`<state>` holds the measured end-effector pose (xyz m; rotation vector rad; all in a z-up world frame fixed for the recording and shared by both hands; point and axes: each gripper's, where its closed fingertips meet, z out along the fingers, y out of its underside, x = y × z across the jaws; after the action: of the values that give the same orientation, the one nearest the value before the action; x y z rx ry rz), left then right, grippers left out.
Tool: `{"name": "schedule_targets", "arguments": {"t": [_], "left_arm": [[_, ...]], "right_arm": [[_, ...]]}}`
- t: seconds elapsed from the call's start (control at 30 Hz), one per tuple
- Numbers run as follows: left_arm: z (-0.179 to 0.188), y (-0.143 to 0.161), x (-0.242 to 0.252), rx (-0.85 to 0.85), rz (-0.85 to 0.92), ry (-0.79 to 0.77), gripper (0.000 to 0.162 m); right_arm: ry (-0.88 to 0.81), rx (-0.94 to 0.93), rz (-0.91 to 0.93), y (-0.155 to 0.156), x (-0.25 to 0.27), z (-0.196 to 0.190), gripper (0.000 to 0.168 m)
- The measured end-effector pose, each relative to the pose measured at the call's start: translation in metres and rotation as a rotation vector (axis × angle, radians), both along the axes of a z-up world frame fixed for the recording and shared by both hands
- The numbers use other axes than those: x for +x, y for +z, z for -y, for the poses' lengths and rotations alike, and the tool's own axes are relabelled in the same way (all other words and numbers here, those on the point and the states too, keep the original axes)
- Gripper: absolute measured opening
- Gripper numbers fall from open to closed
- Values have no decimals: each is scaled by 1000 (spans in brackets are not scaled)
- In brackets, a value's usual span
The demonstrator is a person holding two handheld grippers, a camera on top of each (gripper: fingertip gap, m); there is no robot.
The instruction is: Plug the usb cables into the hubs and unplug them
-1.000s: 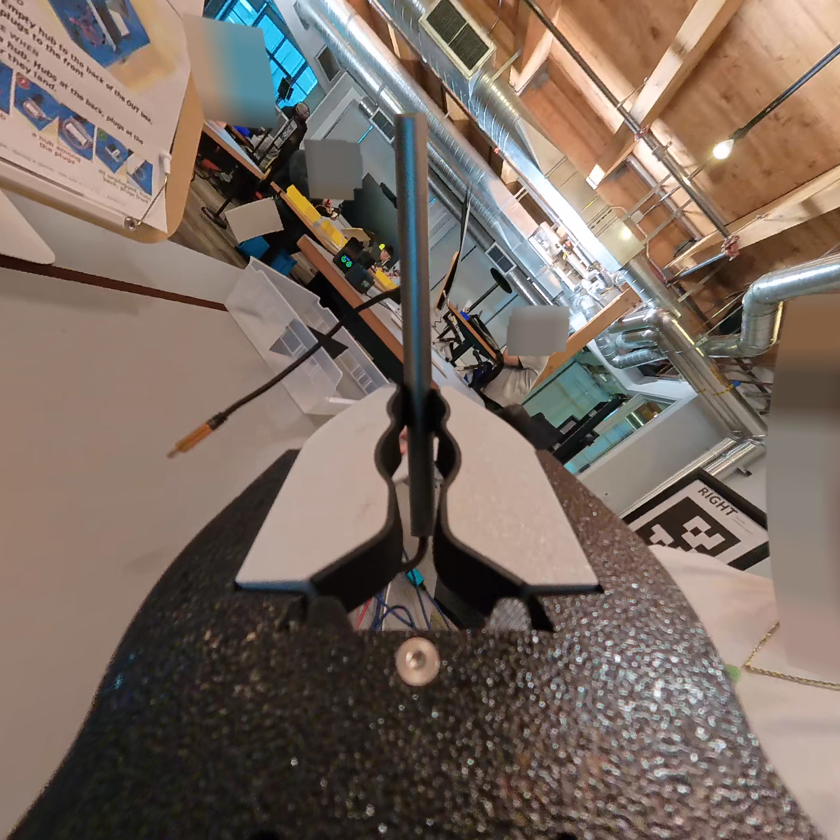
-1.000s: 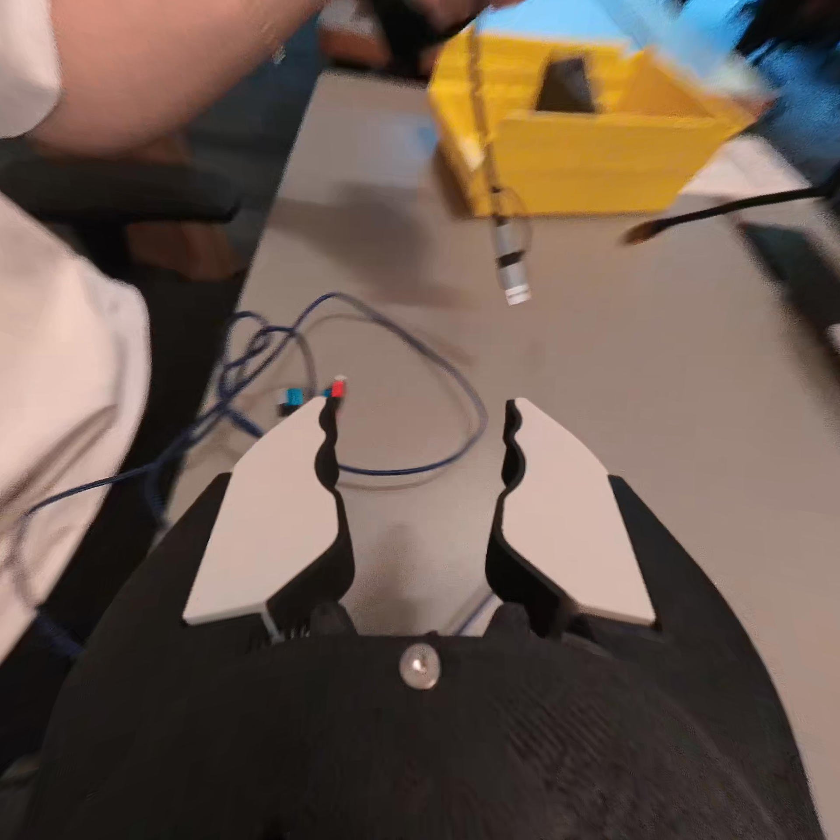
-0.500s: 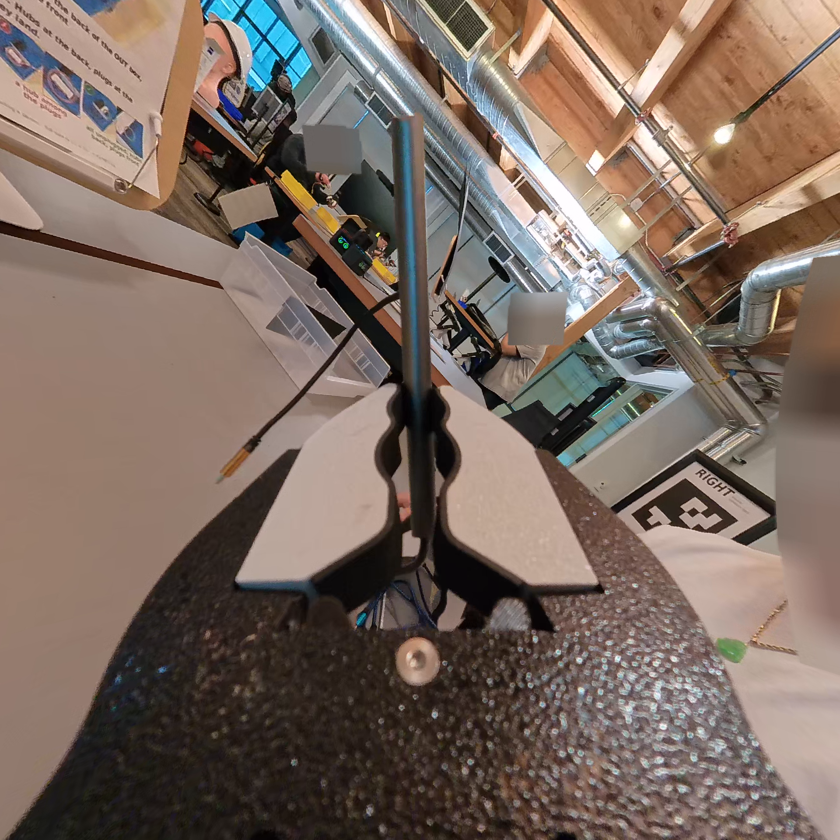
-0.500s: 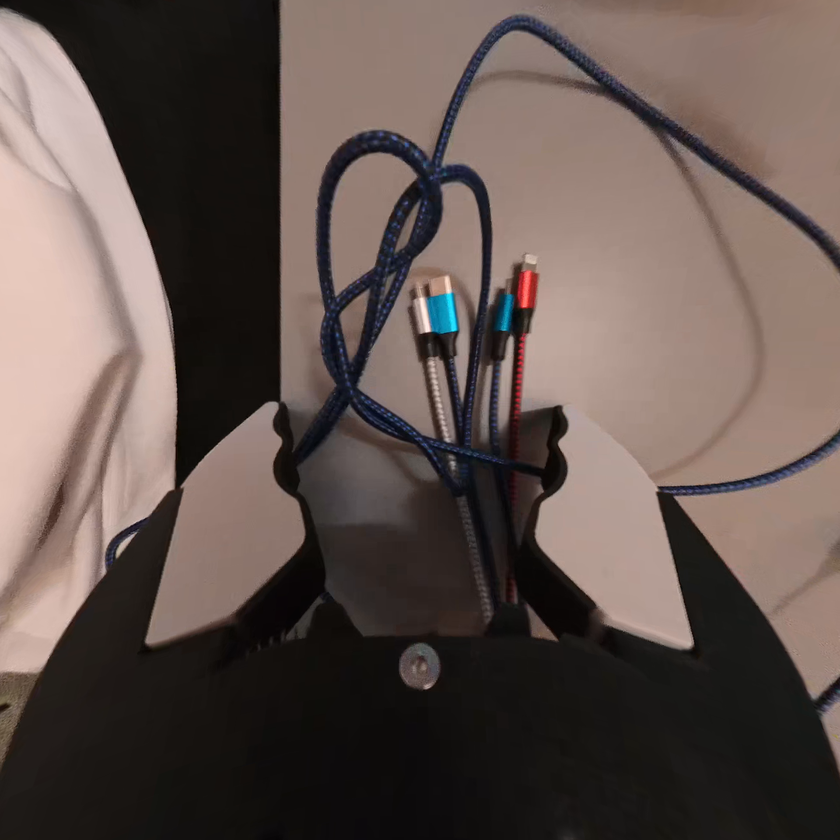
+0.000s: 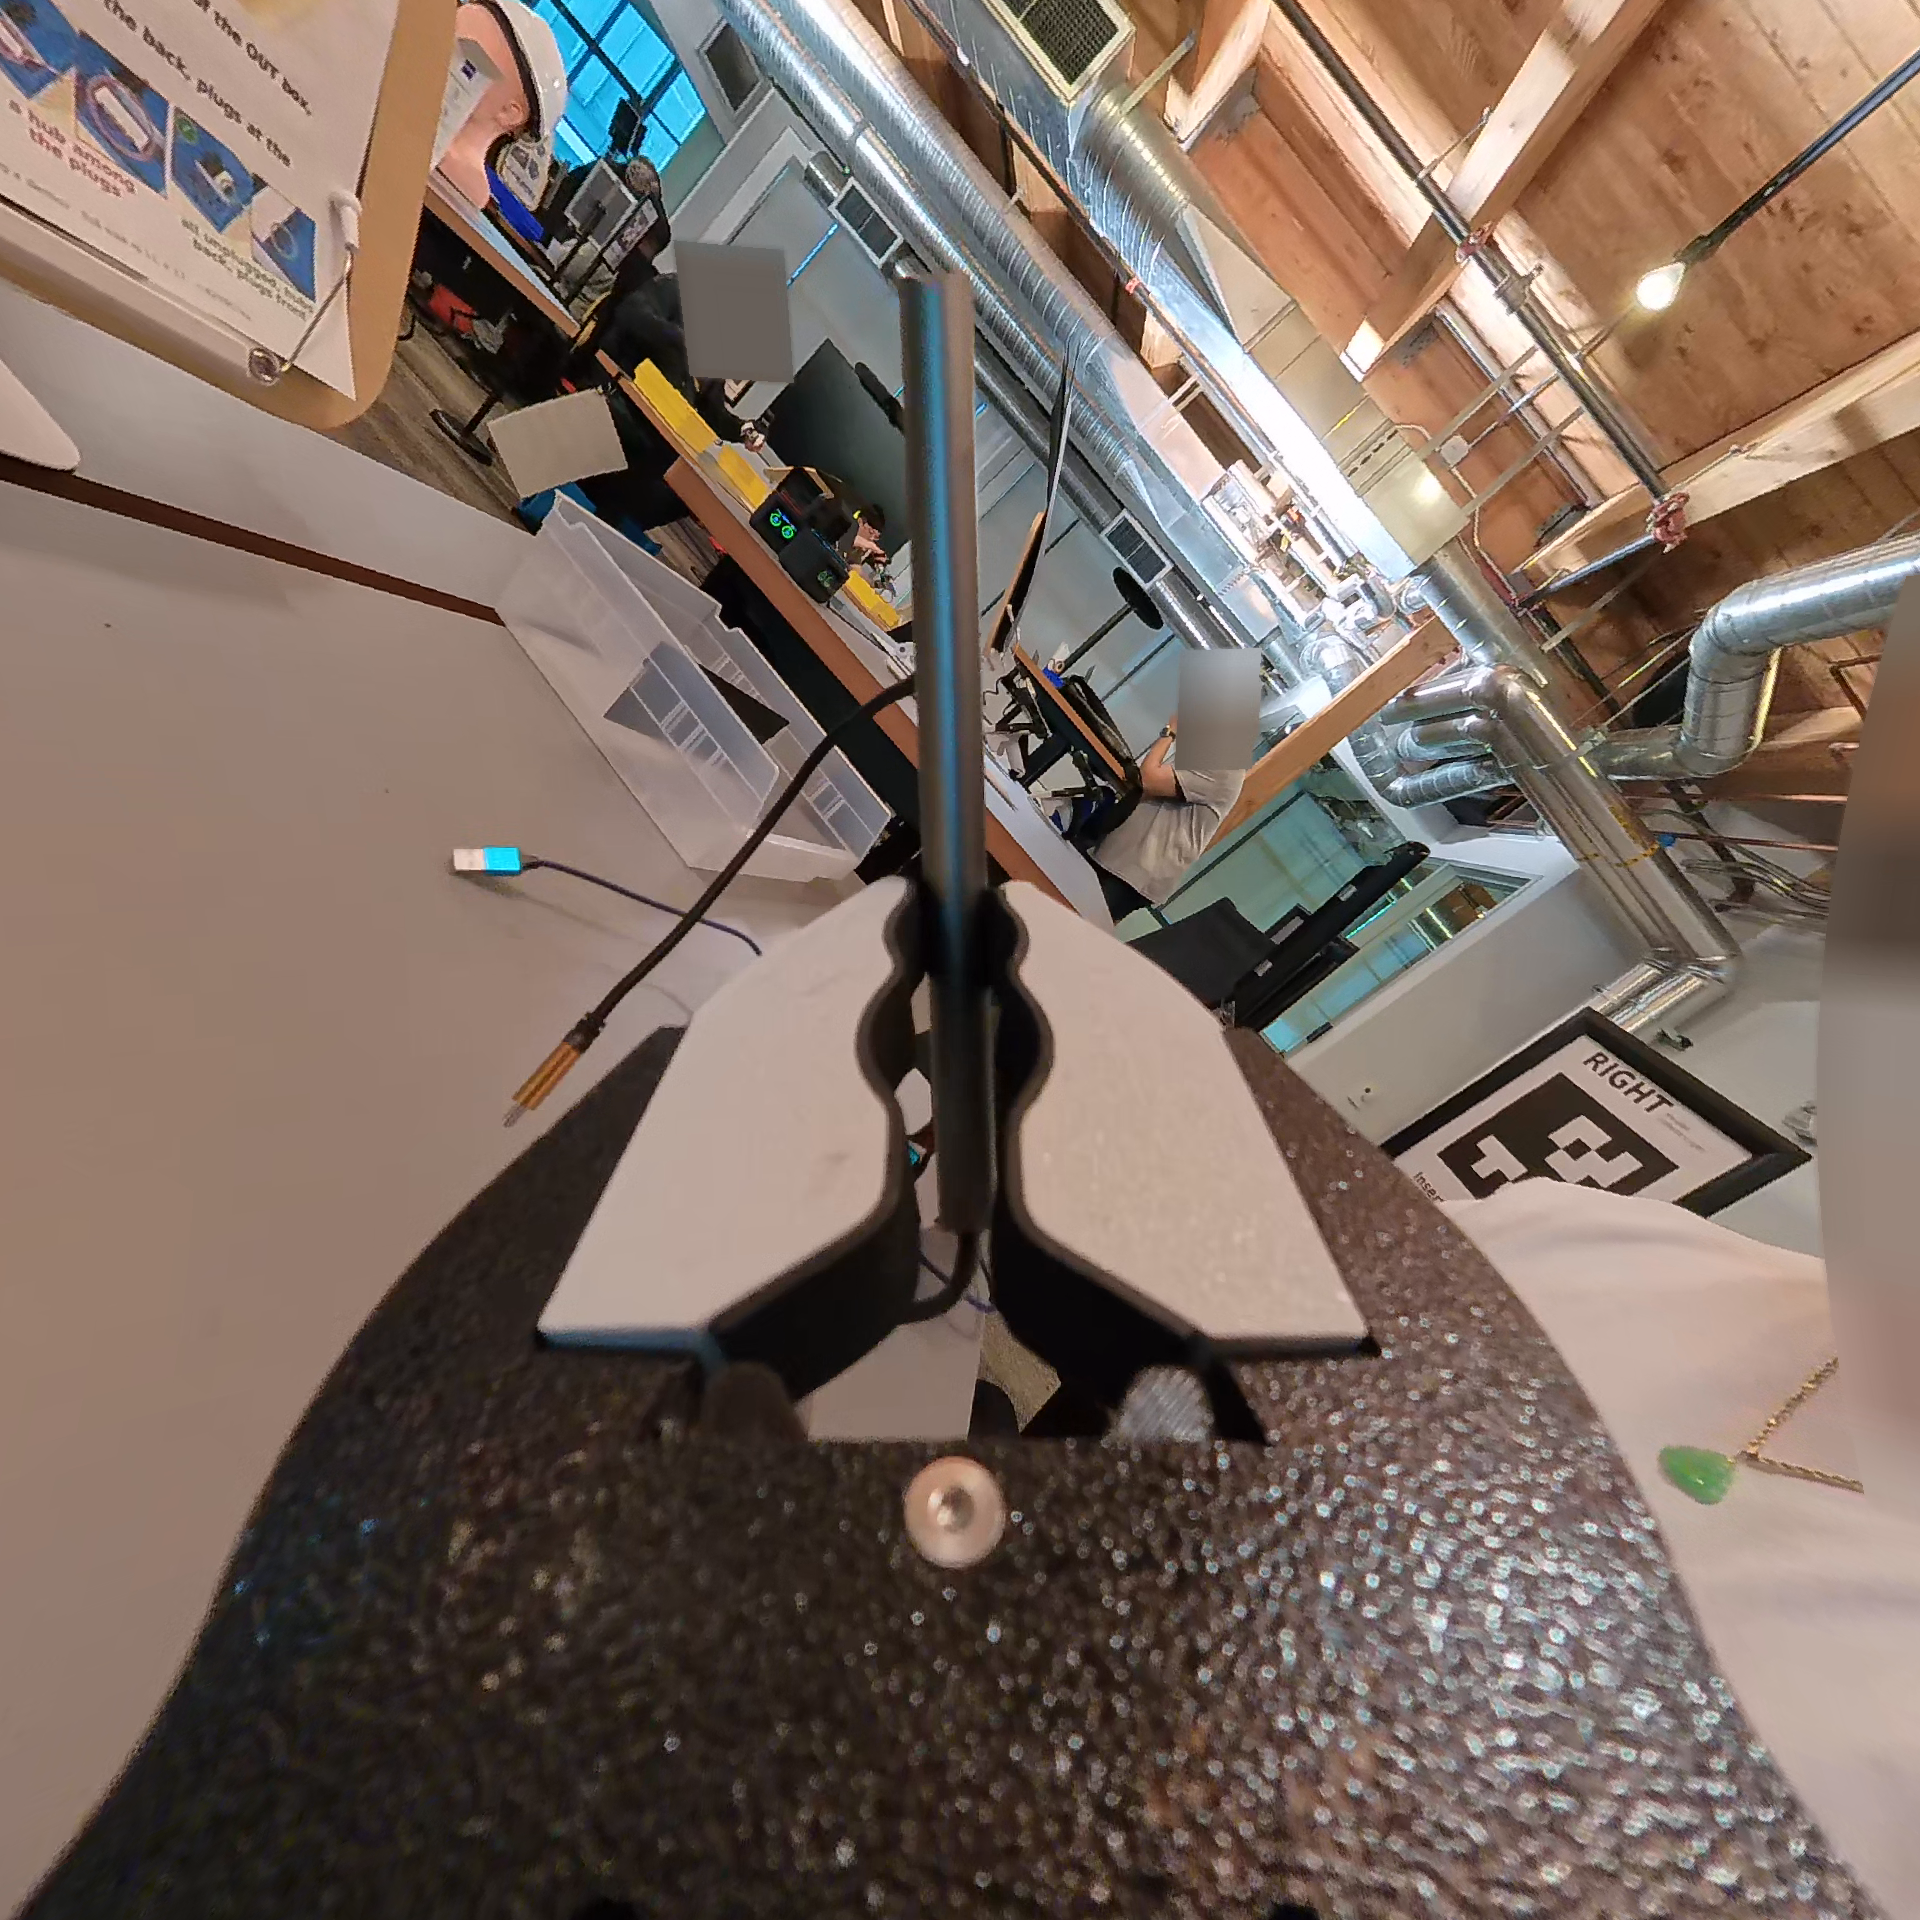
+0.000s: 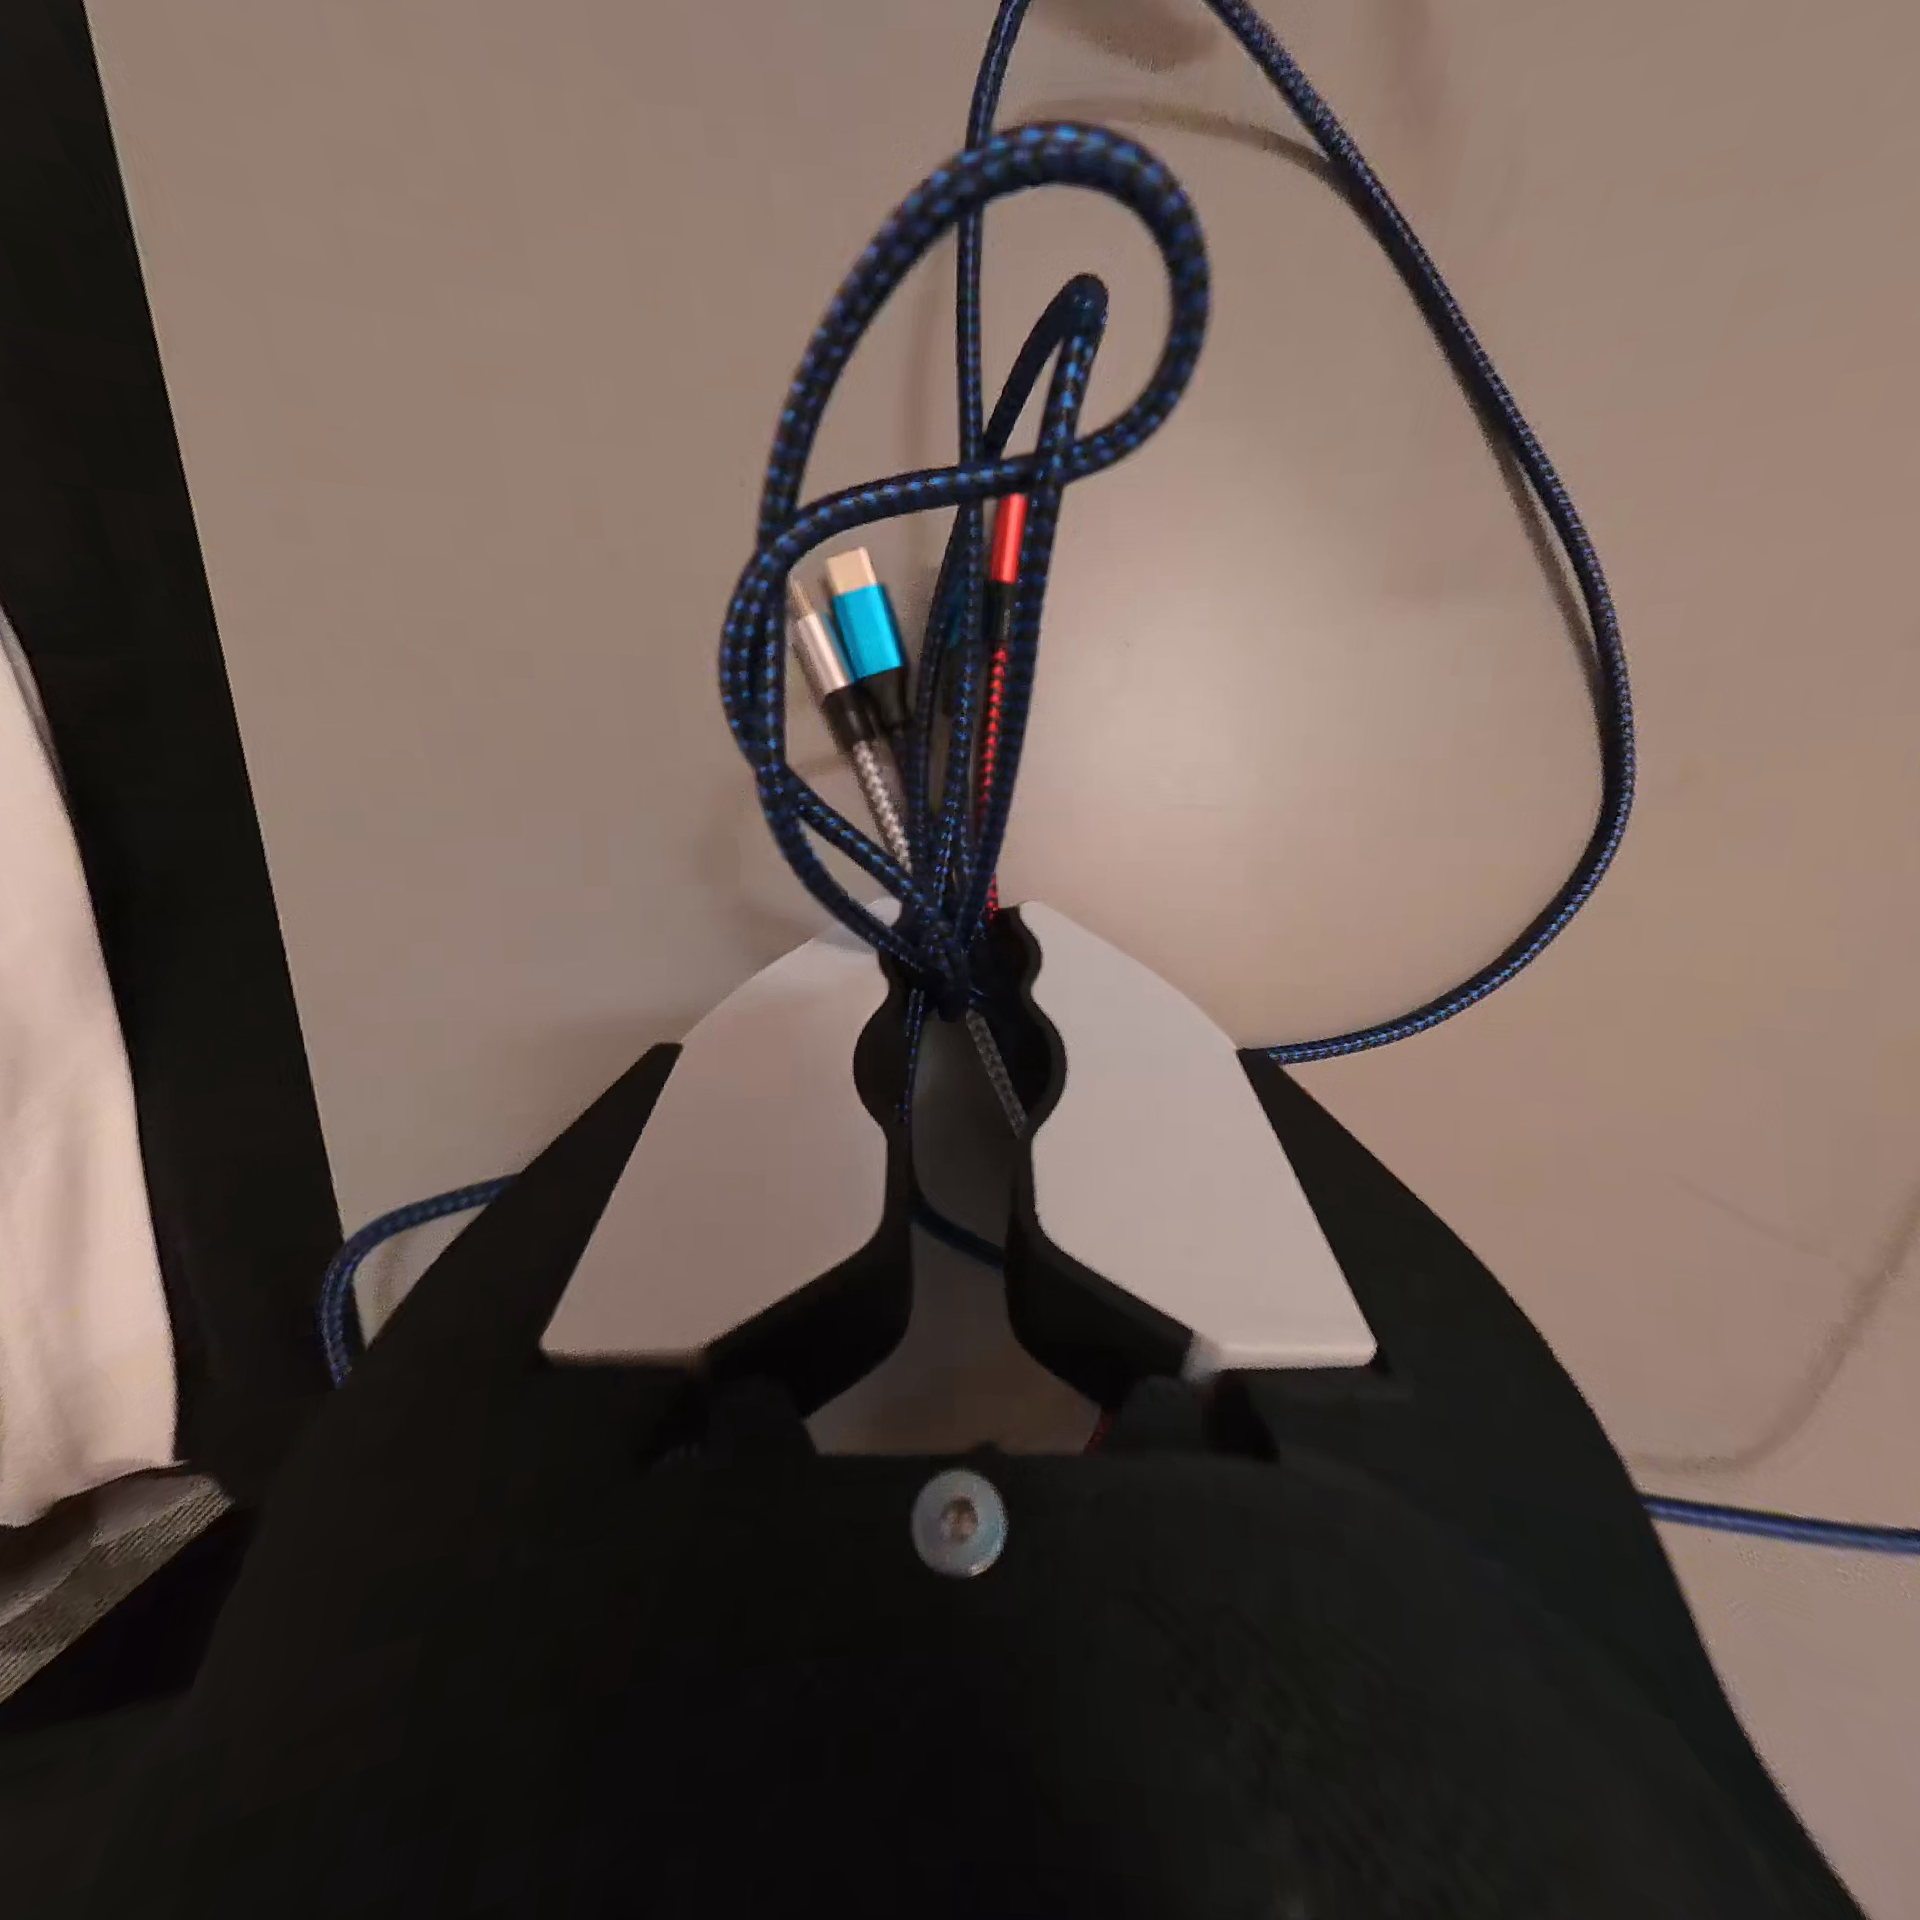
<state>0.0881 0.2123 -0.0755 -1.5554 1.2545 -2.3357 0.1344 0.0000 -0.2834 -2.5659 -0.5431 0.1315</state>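
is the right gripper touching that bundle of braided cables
Touching. The right wrist view shows the right gripper with its jaws closed on the braided cables, which are pinched together at the fingertips.

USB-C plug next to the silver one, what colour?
Light blue USB-C plug, clearest in the right wrist view.

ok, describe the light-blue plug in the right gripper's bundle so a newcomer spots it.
Right gripper pinches a bundle of braided cables over the tan table. Above its tips, left of the red plug, sits the light-blue plug: widest, beside a slim silver one.
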Motion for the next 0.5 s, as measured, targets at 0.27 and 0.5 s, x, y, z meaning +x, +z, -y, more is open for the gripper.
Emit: {"name": "schedule_targets", "arguments": {"t": [0.27,0.5], "left_arm": [[-1,3,-1,-1,21,4,9],[-19,11,-14,3,53,63,9]], "right_arm": [[30,23,221,3,28,1,7],[26,194,319,112,84,6,6]]}}
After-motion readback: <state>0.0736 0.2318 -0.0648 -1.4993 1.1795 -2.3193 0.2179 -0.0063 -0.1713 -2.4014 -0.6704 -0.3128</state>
